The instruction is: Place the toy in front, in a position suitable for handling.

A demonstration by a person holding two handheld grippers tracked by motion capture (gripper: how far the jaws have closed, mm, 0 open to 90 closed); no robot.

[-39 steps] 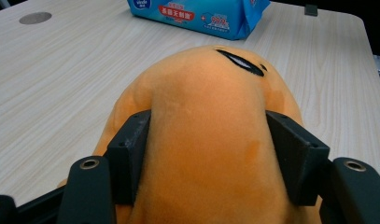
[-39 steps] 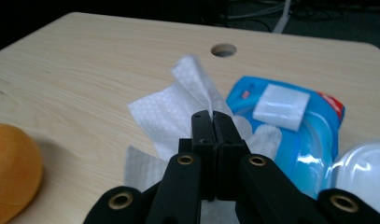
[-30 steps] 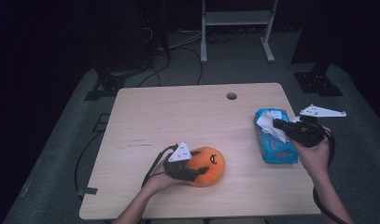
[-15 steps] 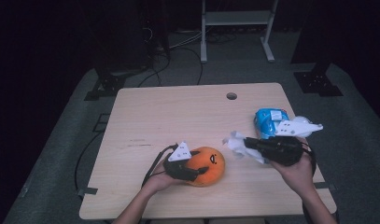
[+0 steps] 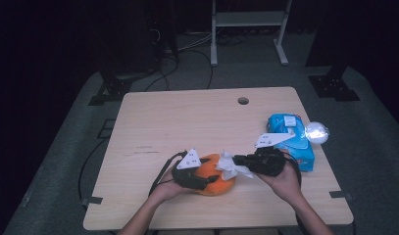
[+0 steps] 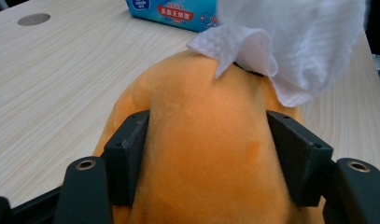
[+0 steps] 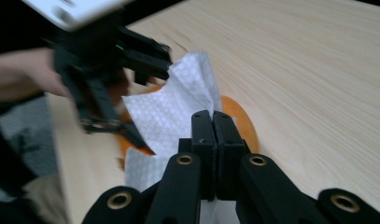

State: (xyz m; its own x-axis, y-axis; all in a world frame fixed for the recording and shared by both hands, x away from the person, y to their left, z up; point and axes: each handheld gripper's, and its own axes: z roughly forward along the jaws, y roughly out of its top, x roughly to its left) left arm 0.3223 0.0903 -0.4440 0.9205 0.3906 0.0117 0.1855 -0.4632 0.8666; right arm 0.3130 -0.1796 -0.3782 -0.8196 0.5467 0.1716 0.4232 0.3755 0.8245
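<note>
Dark floor and black stands ring our pale wooden surface (image 5: pixel 187 122), which carries a round cable hole (image 5: pixel 243 101) near its far edge.

At the near left, our left gripper (image 5: pixel 199 180) holds the round orange plush toy (image 5: pixel 217 175) down on the wood. In the left gripper view its black fingers (image 6: pixel 127 154) press into the soft orange sides (image 6: pixel 201 154); they have just eased a little wider, yet the plush is clamped between them as it was a second ago, in the same spot.

Just right of it, our right gripper (image 5: pixel 238 161) has its fingers (image 7: pixel 211 130) shut tight together on a crumpled white tissue (image 7: pixel 178 112). A second ago this hand was over at the blue tissue pack (image 5: pixel 290 139) on the far right; now it has swung leftward, and the tissue (image 5: pixel 231 166) touches the top of the toy.

We judge that the fetching is done and the wiping of the plush is about to begin, with the left hand steadying it.
</note>
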